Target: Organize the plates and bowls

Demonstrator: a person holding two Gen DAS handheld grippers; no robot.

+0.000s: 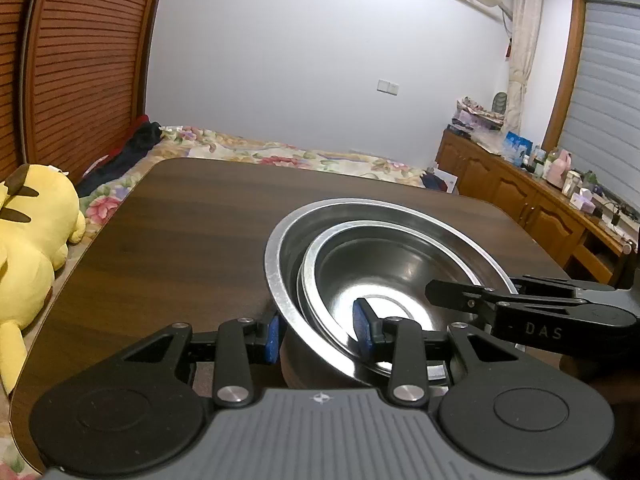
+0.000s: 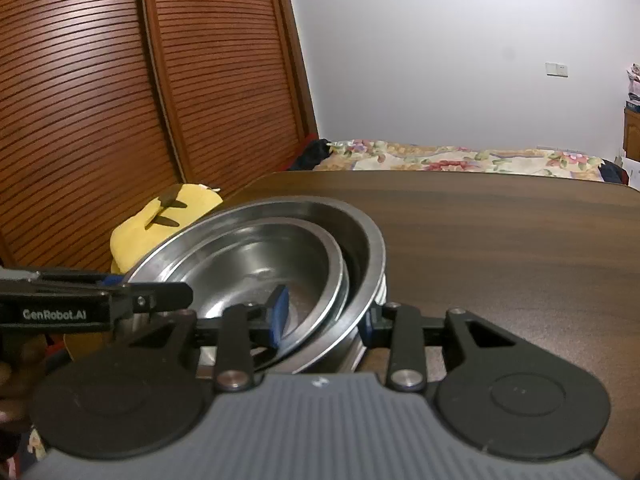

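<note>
Cabinets [image 1: 520, 200] cluttered along the right appear only in the left wrist view; louvred doors [image 2: 120, 100] fill the right wrist view. Left tongs [image 1: 318, 330] and right tongs [image 2: 324, 318] each straddle the nested steel bowls' [image 1: 372, 264] rims, blue pads apart, at frame centre. Bare dark woodgrain tabletop [image 1: 180, 220] stretches beyond.

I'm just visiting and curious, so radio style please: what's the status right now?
Left gripper and right gripper each straddle the rim of the nested steel bowls, jaws open. Small bowl sits inside the large one on the table. Nothing in the way.
</note>
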